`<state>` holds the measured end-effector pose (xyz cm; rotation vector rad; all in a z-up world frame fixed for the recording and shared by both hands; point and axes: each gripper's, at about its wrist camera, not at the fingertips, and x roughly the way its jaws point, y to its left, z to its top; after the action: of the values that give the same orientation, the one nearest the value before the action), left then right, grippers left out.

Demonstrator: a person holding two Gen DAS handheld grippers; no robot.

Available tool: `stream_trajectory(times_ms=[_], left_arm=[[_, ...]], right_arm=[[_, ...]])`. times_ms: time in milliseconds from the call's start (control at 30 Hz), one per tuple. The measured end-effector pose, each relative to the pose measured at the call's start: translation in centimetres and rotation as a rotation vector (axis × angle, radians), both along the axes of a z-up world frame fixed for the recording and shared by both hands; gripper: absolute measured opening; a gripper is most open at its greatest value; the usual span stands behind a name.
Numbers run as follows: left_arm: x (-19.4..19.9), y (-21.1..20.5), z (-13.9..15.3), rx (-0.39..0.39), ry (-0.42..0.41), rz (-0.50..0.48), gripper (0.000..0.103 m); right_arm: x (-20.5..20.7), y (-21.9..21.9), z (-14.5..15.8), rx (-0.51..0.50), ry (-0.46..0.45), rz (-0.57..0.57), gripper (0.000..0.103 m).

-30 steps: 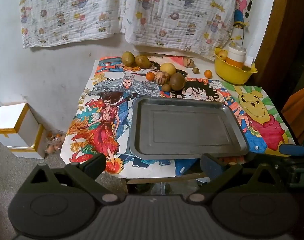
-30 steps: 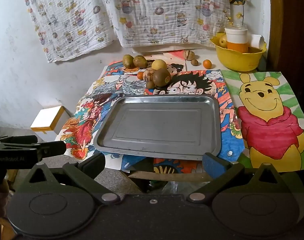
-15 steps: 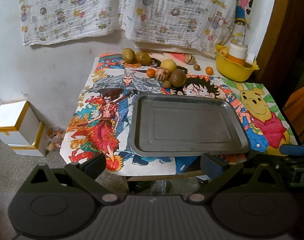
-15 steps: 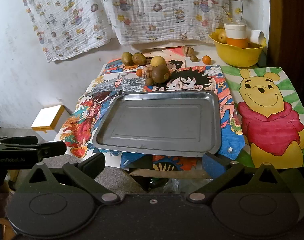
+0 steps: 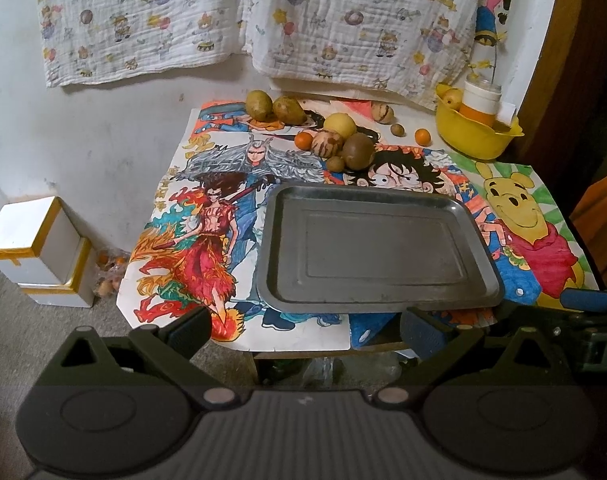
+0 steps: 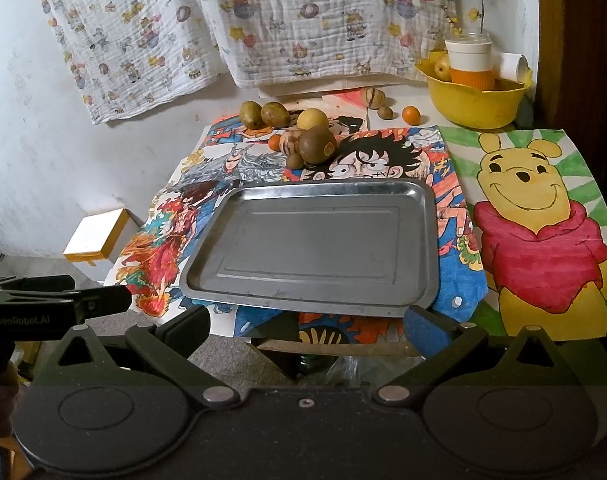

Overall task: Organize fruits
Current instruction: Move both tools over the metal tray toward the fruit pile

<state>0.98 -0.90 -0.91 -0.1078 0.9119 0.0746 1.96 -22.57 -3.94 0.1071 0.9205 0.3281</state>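
Right wrist: bare tray [image 6: 311,248], claws apart.

Table [image 5: 383,348] under cartoon posters [image 5: 207,216]: metal tray [image 5: 367,248] near front, fruits [image 5: 345,140] behind, yellow bowl [image 5: 475,138] far right

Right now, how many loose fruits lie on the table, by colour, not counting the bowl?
Orange fruits: 2
Yellow fruit: 1
Green-brown fruits: 2
Striped fruits: 2
Brown fruits: 3
Total: 10
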Motion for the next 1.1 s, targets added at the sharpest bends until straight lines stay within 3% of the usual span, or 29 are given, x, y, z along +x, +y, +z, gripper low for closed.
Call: stream_trajectory(times_ms=[1100], left_arm=[[3.9, -1.5, -2.0, 0.018, 0.100, 0.134, 0.102]], right_arm=[[6.3, -1.0, -1.9, -0.001, 0.088, 0.191, 0.103]])
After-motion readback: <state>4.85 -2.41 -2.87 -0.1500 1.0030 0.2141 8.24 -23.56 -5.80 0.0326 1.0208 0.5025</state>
